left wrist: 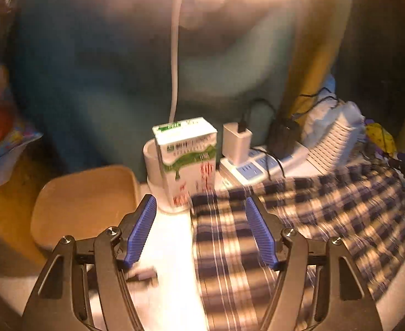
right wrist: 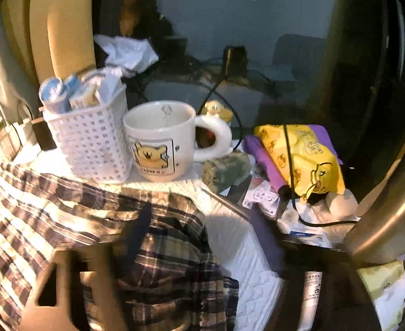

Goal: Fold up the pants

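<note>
The blue-and-white plaid pants (left wrist: 326, 212) lie spread over the white-covered table (left wrist: 172, 248). In the left wrist view their left edge runs under my left gripper (left wrist: 202, 220). That gripper is open, its blue pads (left wrist: 144, 229) wide apart and pressing on nothing. In the right wrist view the pants (right wrist: 45, 207) end in a bunched fold near the table's right edge. My right gripper (right wrist: 202, 240) is blurred above that fold. Its dark fingers (right wrist: 139, 234) stand far apart and hold no cloth.
A milk carton (left wrist: 187, 160), a beige container (left wrist: 86, 201), a charger (left wrist: 237, 143) and a power strip (left wrist: 255, 168) stand behind the pants on the left. A white basket (right wrist: 92, 146), a bear mug (right wrist: 158, 143) and a yellow packet (right wrist: 299, 154) crowd the right end.
</note>
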Action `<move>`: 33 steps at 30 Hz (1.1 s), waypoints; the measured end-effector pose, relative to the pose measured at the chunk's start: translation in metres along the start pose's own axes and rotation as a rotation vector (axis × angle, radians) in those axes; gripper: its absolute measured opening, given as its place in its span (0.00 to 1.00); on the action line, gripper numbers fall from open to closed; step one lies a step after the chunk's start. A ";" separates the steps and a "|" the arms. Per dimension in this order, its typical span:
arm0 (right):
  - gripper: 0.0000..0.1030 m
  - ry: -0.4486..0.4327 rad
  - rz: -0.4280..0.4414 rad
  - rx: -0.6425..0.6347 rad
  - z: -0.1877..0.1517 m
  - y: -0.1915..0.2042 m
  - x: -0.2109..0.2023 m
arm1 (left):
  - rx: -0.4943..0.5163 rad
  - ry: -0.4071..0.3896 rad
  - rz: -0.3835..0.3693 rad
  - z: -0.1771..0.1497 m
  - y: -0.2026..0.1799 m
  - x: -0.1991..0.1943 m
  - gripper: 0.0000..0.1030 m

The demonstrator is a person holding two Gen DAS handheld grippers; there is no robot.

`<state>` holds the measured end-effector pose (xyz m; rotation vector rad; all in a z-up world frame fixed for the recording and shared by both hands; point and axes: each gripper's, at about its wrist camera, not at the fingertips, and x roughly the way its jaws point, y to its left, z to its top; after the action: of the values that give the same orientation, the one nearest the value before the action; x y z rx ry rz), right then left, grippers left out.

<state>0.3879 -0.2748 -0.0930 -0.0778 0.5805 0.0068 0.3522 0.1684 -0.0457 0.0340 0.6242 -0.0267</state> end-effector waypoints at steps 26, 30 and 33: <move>0.77 0.116 0.017 0.146 -0.113 -0.042 -0.095 | -0.179 0.254 -0.337 -0.145 -0.118 -0.064 0.66; 0.77 0.122 0.048 0.174 -0.121 -0.048 -0.097 | -0.265 0.268 -0.326 -0.146 -0.121 -0.054 0.66; 0.77 0.124 0.085 0.191 -0.122 -0.048 -0.096 | -0.326 0.268 -0.335 -0.142 -0.121 -0.051 0.66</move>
<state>0.2427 -0.3299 -0.1385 0.1329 0.7054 0.0290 0.2238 0.0539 -0.1340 -0.3879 0.8904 -0.2474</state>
